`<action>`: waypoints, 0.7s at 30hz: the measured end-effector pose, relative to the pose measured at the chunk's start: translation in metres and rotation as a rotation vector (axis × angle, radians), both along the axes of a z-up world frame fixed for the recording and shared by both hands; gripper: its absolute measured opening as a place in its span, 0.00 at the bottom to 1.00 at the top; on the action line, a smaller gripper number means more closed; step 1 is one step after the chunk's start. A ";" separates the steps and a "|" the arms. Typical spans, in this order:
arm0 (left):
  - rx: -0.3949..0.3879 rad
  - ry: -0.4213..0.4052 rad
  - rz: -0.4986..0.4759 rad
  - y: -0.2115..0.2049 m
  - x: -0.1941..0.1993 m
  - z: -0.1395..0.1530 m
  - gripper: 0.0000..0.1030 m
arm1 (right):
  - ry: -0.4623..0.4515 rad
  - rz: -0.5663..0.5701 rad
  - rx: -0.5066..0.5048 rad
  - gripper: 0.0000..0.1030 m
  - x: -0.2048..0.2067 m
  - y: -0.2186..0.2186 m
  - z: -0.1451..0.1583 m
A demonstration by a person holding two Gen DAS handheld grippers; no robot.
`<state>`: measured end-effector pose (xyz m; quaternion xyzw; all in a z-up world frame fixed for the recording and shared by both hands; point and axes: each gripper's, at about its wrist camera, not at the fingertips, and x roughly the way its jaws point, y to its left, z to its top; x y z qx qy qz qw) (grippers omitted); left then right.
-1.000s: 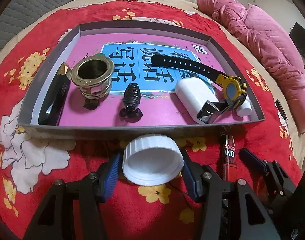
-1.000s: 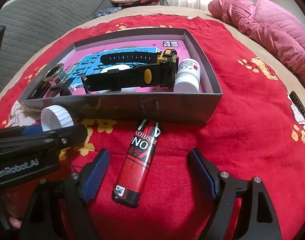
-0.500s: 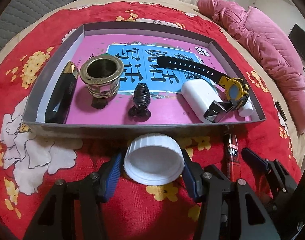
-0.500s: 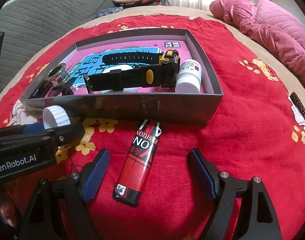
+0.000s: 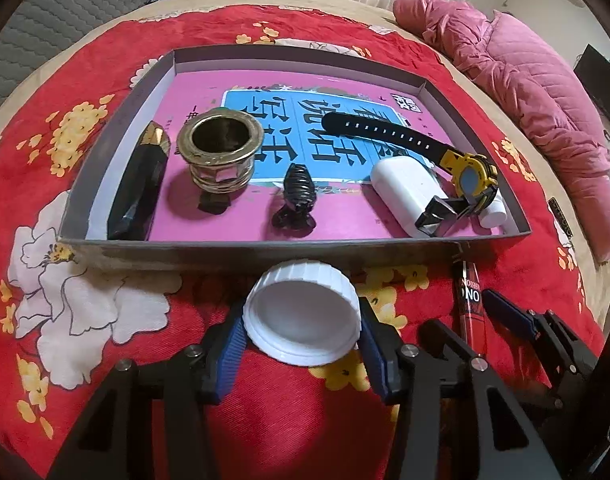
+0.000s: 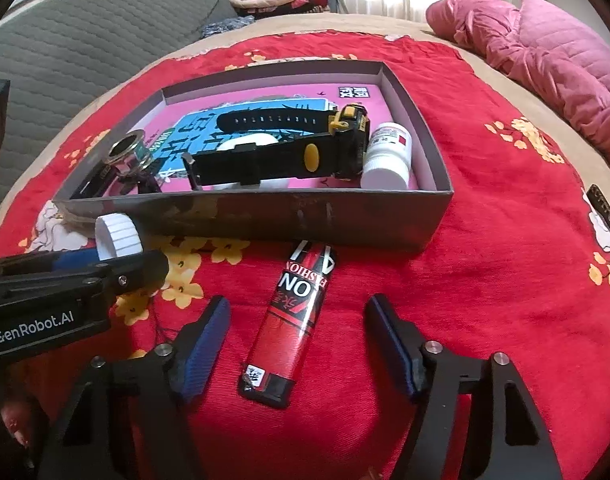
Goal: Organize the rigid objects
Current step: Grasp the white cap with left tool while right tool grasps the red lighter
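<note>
The white cap (image 5: 303, 314), tilted in front of the box (image 5: 265, 250), is being closed on by the left tool (image 5: 301, 336); it could be squeezed out. The lighter (image 6: 291, 324) lies between the closing, untouching jaws of the right tool (image 6: 297, 346), and may be skewed.

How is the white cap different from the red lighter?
The white cap is round and plain; the red lighter is long, flat and printed with letters. The cap is tipped on its edge with its hollow side showing; the lighter lies flat. The left tongs are closing with the cap between them, touching its sides; the right tongs are closing around the lighter with gaps on both sides. Both sit on the red cloth, outside the box.
</note>
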<state>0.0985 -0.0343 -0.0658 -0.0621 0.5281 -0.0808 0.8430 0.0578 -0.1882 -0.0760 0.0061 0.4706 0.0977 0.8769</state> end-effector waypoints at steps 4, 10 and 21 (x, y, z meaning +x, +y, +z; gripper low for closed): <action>0.024 0.002 -0.009 0.000 -0.005 0.000 0.50 | -0.004 0.018 0.008 0.63 -0.001 0.003 0.001; 0.050 0.005 -0.010 0.001 -0.011 0.001 0.50 | -0.008 0.041 0.027 0.50 -0.002 0.005 0.002; 0.075 0.001 -0.014 0.005 -0.015 0.001 0.45 | 0.003 0.127 0.093 0.22 -0.006 0.011 0.005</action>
